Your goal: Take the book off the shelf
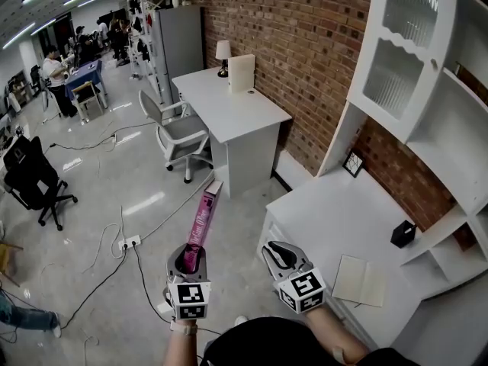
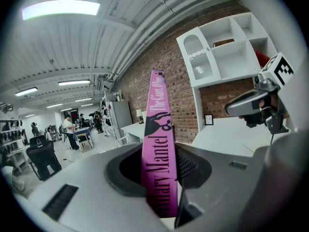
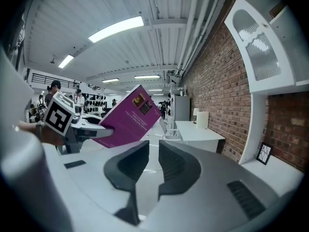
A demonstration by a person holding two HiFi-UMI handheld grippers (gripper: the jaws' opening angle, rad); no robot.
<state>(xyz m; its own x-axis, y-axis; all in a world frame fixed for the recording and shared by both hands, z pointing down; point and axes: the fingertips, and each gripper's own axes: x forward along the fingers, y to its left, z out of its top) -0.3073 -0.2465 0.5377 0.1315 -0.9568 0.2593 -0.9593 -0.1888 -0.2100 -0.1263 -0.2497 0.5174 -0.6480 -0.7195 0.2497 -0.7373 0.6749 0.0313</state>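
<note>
Brick wall backs the white shelf [image 1: 457, 139] and counter [image 1: 328, 212]. Well clear of both, the pink book [image 1: 203, 219] sits clamped in the left tongs [image 1: 191, 259]. The right tongs [image 1: 278, 254] are narrowly parted and empty. Removal looks done; setting it down likely follows.

The thin pink book [image 1: 202, 219], spine up, juts forward from the left gripper [image 1: 189, 261].
</note>
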